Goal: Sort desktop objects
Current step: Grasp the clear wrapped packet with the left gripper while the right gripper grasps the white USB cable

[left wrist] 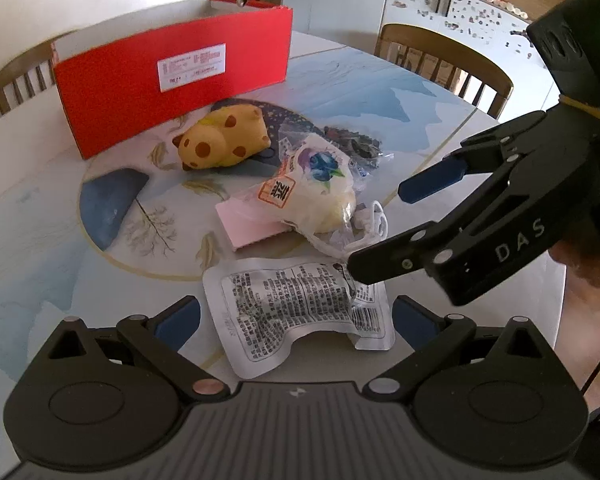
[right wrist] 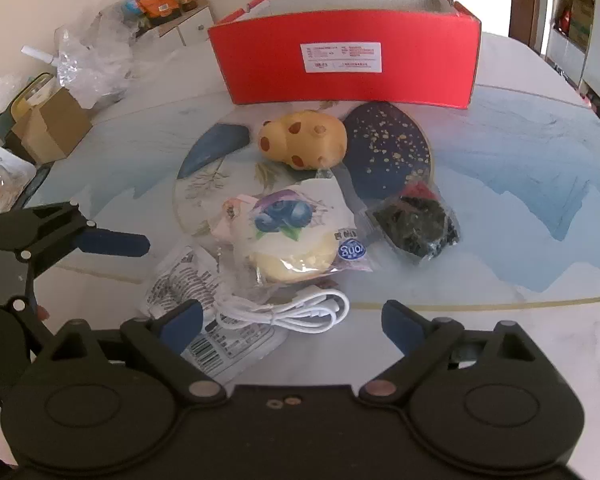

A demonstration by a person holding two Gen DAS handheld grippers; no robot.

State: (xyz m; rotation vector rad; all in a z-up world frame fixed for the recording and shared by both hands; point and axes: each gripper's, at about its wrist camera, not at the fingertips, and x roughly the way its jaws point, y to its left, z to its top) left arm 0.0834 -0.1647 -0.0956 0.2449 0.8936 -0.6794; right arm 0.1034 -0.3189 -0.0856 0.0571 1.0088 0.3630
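Soft daylight fills both views, brightest at the far window behind the red box (left wrist: pixel 172 80). Fisheye bends the edges. The right-wrist picture looks slightly hazy.

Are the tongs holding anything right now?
No. The left tongs and the right tongs are both open and empty, above the white packet and white cable.

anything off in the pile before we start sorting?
Nothing damaged or spilled. The blueberry bread pack lies tilted on a pink pad, and the white cable is draped over the silver pouch.
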